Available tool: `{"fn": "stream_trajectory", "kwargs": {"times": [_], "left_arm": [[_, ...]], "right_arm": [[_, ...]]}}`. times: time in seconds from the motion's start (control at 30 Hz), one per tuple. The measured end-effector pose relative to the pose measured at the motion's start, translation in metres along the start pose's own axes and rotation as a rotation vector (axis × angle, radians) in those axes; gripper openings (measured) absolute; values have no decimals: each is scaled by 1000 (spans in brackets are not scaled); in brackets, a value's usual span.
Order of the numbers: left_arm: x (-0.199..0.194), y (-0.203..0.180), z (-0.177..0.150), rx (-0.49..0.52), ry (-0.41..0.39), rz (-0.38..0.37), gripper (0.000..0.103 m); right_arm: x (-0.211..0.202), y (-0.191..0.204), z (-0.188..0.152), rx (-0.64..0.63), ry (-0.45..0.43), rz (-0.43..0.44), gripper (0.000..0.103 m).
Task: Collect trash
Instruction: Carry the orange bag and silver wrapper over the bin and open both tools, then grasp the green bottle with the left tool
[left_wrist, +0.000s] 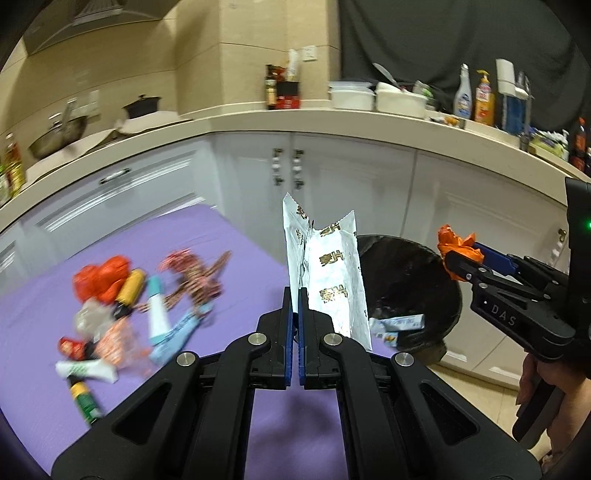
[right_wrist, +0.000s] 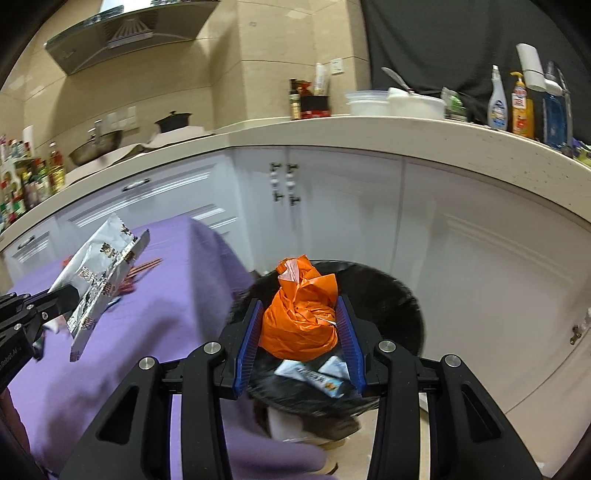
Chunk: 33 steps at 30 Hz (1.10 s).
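Note:
My left gripper (left_wrist: 294, 295) is shut on a white foil snack packet (left_wrist: 328, 273) that stands upright above the purple table edge; the same packet (right_wrist: 98, 284) shows at the left of the right wrist view. My right gripper (right_wrist: 300, 308) is shut on a crumpled orange plastic wad (right_wrist: 301, 317), held over the black-lined trash bin (right_wrist: 402, 306). In the left wrist view that bin (left_wrist: 410, 280) sits just right of the packet, with the orange wad (left_wrist: 456, 245) beyond its right rim. Wrappers (right_wrist: 317, 374) lie inside the bin.
Several loose wrappers and tubes (left_wrist: 144, 310) lie on the purple table cover (left_wrist: 44, 295) at left. White cabinets (right_wrist: 351, 206) stand behind the bin under a beige counter (right_wrist: 406, 136) crowded with bottles and containers. A person's hand (left_wrist: 546, 384) grips the right tool.

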<state>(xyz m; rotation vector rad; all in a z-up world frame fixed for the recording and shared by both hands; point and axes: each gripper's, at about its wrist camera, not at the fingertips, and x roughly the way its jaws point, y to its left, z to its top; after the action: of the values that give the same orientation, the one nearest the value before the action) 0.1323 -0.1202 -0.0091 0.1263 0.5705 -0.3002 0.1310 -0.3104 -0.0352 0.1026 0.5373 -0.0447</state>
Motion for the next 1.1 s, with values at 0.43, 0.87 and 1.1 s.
{"fn": "stream_trajectory", "kwargs": {"times": [0.43, 0.87, 1.1], "left_arm": [[77, -43, 33, 67, 38, -37, 2], [93, -40, 34, 49, 84, -11, 51], [55, -4, 22, -17, 70, 47, 58]], "right_arm": [[46, -34, 5, 41, 24, -36, 41], [54, -35, 7, 60, 30, -37, 56], [36, -2, 7, 31, 27, 25, 56]]}}
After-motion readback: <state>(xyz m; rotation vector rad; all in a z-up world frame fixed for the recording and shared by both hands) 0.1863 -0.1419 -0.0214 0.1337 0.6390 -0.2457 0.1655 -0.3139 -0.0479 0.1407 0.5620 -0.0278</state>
